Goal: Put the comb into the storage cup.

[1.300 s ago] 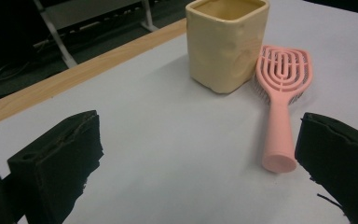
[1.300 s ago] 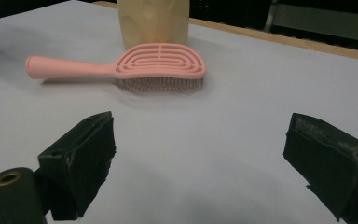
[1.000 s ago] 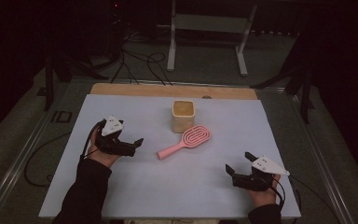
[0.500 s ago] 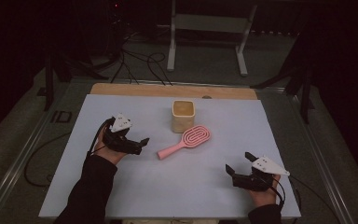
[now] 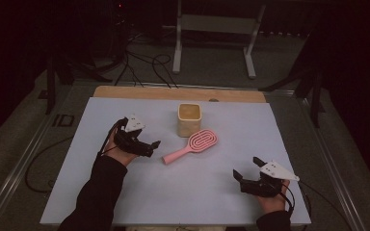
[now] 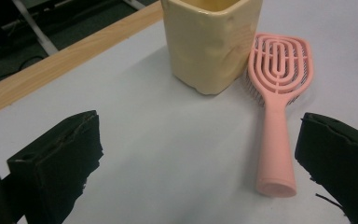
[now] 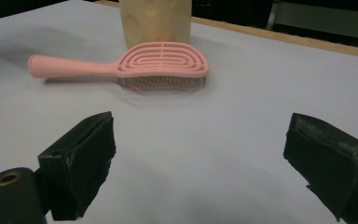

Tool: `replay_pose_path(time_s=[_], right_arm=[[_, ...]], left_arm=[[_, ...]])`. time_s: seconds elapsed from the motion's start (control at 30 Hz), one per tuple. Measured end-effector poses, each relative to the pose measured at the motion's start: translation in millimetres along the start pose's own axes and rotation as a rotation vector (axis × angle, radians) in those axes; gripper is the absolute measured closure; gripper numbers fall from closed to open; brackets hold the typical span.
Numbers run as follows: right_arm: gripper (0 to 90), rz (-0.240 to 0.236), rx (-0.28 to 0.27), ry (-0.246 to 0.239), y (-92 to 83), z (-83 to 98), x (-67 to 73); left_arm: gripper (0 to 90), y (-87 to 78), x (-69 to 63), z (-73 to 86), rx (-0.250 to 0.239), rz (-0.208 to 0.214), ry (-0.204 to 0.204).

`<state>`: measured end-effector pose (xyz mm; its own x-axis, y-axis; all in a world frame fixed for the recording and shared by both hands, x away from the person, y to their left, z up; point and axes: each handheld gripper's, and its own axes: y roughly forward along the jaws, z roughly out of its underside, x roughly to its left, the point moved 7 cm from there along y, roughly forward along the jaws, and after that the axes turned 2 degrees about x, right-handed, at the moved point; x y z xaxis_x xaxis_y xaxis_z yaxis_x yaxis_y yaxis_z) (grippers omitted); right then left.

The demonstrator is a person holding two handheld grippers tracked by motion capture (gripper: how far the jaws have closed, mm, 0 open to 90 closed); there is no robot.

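The pink hairbrush (image 5: 191,146) lies flat on the worktop (image 5: 294,144), bristles down, its long axis diagonal: the handle end points toward the person's left and near side, the oval head away, touching or just beside the yellow cup (image 5: 189,119). The cup's rim is cut off in both gripper views. The left hand-held gripper (image 5: 153,147), jaws wide apart, sits just beside the handle end. The right hand-held gripper (image 5: 245,168), also spread, holds nothing, well apart.
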<state>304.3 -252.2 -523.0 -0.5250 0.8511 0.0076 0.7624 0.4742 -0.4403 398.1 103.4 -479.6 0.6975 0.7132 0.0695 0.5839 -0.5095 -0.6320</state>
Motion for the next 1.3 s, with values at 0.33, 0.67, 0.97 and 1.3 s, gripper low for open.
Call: replay_pose_path(time_s=[0.33,0.67,0.97,1.3], right_arm=[[8.6,-0.002,0.001,0.000,0.6,0.1,1.2],[8.6,-0.006,0.001,0.002,0.3,0.3,0.7],[8.6,-0.003,0.001,0.003,-0.2,0.3,-0.6],[8.6,-0.001,0.004,0.007,0.3,1.1,-1.8]], left_arm=[[0.9,14.9,-6.1,-3.3,0.051,0.016,0.026],[0.8,26.3,-9.9,-6.8,0.087,0.037,0.025],[0.8,37.8,-12.9,-12.0,0.122,0.056,0.025],[0.9,59.1,-20.7,-9.5,0.193,0.077,0.039]])
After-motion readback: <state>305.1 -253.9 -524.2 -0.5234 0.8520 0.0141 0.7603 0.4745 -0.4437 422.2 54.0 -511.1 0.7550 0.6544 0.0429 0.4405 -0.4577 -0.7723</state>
